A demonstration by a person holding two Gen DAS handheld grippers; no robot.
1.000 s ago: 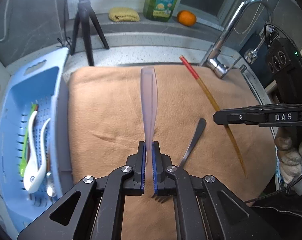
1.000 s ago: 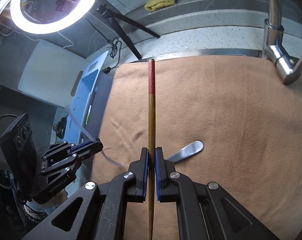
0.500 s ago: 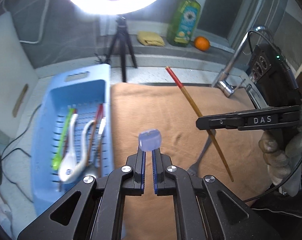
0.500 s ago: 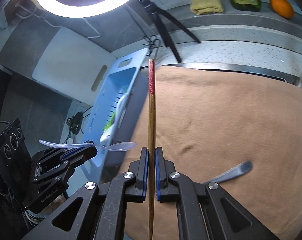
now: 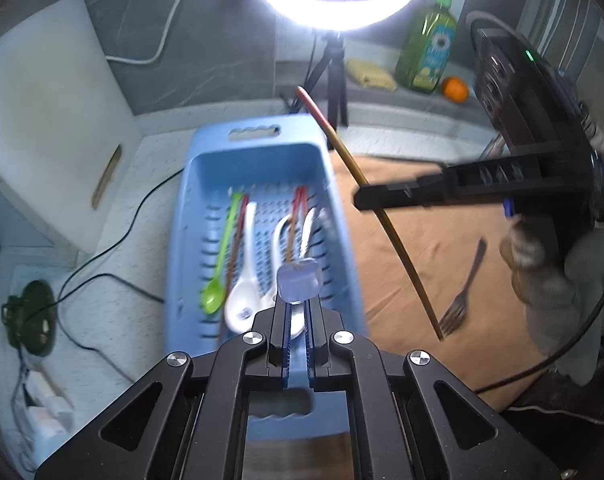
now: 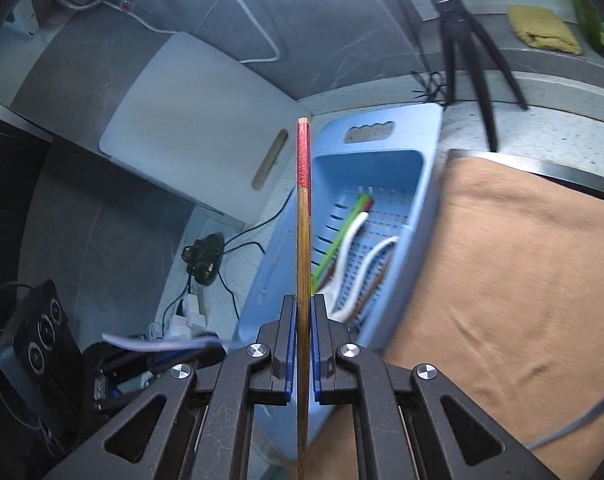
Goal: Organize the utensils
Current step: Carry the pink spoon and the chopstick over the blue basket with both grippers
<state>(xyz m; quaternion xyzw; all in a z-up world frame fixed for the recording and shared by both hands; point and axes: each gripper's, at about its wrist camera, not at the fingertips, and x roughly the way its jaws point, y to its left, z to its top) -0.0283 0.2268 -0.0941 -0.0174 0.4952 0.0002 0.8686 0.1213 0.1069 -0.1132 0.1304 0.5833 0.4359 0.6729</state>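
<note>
- Both tongs loaded: left tongs (image 5: 297, 320) clamp clear spoon (image 5: 297, 282), right tongs (image 6: 300, 344) clamp chopstick (image 6: 303, 240).
- Held over blue basket (image 5: 261, 152) w/ sorted utensils, prob for drop-in.
- Fork (image 5: 464, 288) left on cloth (image 5: 422, 240).

Grey marbled wall (image 5: 221, 40), bright ring light (image 5: 338, 12) on tripod (image 5: 330, 76), speckled counter (image 5: 141, 184), white board (image 5: 49, 120) leaning.

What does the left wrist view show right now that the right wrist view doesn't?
Left wrist only: the fork's tines, the orange and the gloved hand holding the right gripper. Right wrist only: the left gripper from the side, shut on the clear spoon. Both: the blue basket with utensils inside, the red-tipped chopstick and the brown towel.
</note>
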